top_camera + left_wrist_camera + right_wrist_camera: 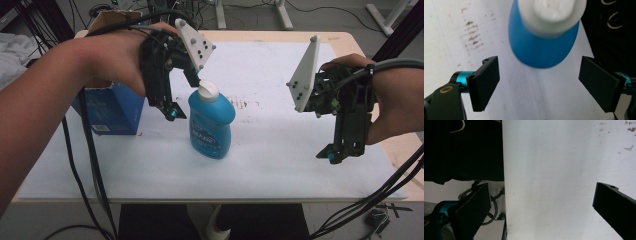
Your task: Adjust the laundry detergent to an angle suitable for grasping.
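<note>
overhead forward-down, tool cameras close, sharing white mat (280, 150)

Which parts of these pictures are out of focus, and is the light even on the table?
In the left gripper view the blue bottle and its white cap are blurred, while the jaws look sharp. In the high view the bottle is sharp, and the white mat is evenly lit, with soft shadows. In the right gripper view the mat shows faint vertical streaks.

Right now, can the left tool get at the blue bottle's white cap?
Probably yes. The left tool is open above the blue bottle, with the white cap ahead between its jaws and nothing between them.
</note>
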